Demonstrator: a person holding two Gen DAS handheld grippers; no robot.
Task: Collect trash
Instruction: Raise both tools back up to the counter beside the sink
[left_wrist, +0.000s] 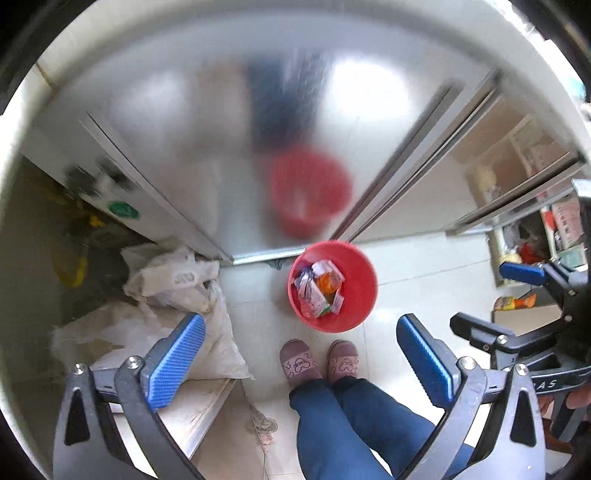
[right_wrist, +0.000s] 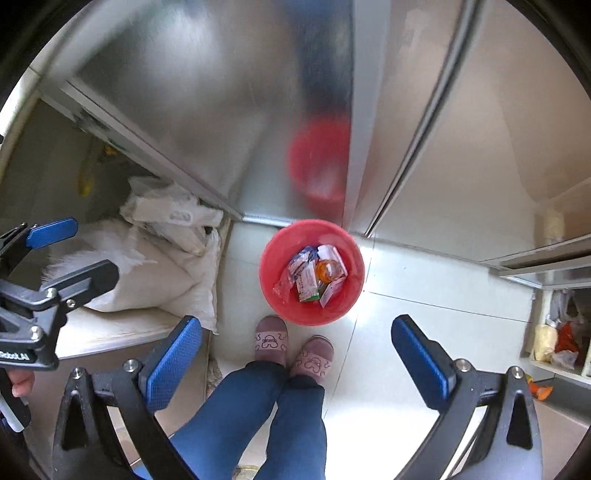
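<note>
In the left wrist view, the left gripper (left_wrist: 301, 363) points steeply down with its jaws spread wide and nothing between them. The red bin (left_wrist: 356, 291) of trash (left_wrist: 318, 288) stands on the tiled floor (left_wrist: 424, 280) far below, past the jaws, against a steel cabinet (left_wrist: 207, 122).

In the right wrist view, the right gripper (right_wrist: 297, 363) likewise gapes empty above the bin (right_wrist: 271, 266), just beyond a person's slippers (right_wrist: 270, 338).
</note>
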